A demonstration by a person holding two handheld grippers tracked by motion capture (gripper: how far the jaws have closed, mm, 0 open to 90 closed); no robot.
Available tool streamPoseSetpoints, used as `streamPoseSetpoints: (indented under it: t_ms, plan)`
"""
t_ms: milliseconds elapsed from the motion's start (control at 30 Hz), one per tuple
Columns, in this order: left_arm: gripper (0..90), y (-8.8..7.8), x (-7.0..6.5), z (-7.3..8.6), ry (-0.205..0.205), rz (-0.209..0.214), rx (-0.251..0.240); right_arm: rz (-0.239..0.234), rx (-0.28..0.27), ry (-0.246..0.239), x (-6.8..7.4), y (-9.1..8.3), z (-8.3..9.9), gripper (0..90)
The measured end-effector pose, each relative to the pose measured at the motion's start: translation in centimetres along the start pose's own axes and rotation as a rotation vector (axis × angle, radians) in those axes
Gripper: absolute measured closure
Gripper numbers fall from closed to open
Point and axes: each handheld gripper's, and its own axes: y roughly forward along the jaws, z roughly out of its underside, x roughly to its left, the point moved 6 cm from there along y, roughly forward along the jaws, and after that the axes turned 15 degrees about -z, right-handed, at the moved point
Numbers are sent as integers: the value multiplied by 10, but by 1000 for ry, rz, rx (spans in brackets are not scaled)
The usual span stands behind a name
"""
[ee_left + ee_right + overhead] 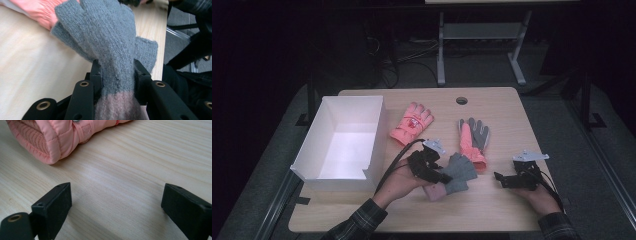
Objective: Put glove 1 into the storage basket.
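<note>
My left gripper (443, 178) is shut on a grey knitted glove (459, 171) with a pink cuff, at the table's front middle. In the left gripper view both black jaws pinch the grey knitted glove (112, 47) just above its pink cuff, and its fingers hang away from me over the wood. A pink and grey ski glove (473, 139) lies just beyond it. Another pink ski glove (412, 123) rests farther back, beside the white box (324, 126). My right gripper (501, 178) stands open and empty low over the table at the front right; the pink ski glove's cuff (47, 140) lies ahead of it.
The open white box stands along the table's left side. A round cable hole (461, 100) sits near the table's far edge. Beyond the table are metal stand legs (441, 55) and cables on the dark floor.
</note>
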Motion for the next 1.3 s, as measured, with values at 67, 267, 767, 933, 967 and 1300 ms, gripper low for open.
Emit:
streamPoseSetpoints:
  t_ms: [67, 267, 767, 933, 967, 1300]
  plan:
    - [674, -8, 5, -4, -5, -9, -5, -1, 0, 1, 0, 0, 0, 90]
    - [674, -34, 22, -12, -29, -44, -35, 0, -1, 0, 0, 0, 0, 90]
    - [674, -84, 64, -18, -104, -158, -118, -1, 0, 2, 0, 0, 0, 90]
    - [674, -100, 76, -12, -138, -195, -134, -1, 0, 2, 0, 0, 0, 90]
    - [674, -103, 78, -11, -146, -200, -142, 0, 0, 2, 0, 0, 0, 90]
    - [674, -128, 102, 4, -205, -280, -152, 0, -1, 1, 0, 0, 0, 90]
